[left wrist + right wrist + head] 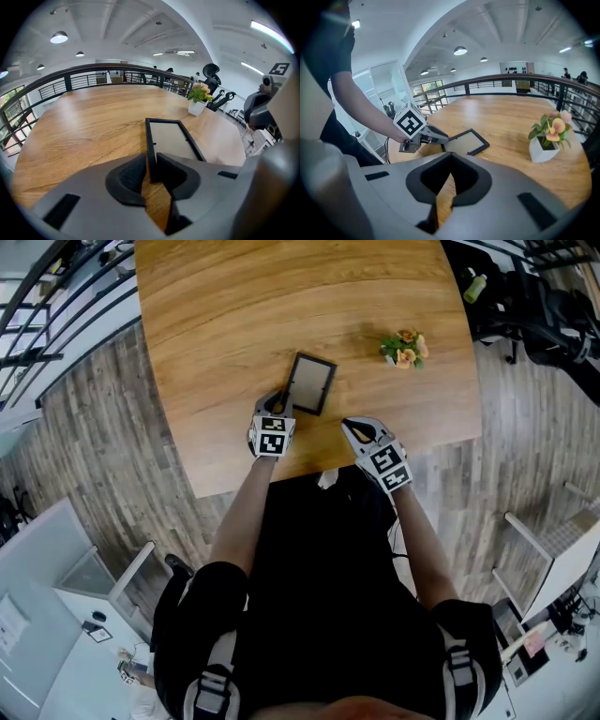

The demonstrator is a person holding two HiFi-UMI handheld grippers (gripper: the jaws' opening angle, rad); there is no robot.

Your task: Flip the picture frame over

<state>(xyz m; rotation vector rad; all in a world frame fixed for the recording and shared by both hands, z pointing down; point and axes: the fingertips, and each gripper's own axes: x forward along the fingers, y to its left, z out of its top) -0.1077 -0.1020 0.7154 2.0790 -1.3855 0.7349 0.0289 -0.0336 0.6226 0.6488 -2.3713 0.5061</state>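
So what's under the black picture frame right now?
The black rectangular picture frame lies flat on the light wooden table; only tabletop shows around it. Its downward face is covered.

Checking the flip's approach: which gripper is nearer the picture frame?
Left. The left gripper is at the picture frame's near-left corner, jaws astride its edge; the right gripper is beyond the near-right corner, clear of it.

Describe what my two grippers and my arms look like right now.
The left gripper and the right gripper both have smooth grey moulded bodies, with dark-lined jaws that curve around a rounded hollow. Each carries a white cube printed with black square markers. No cables show. The person wears a black short-sleeved top.
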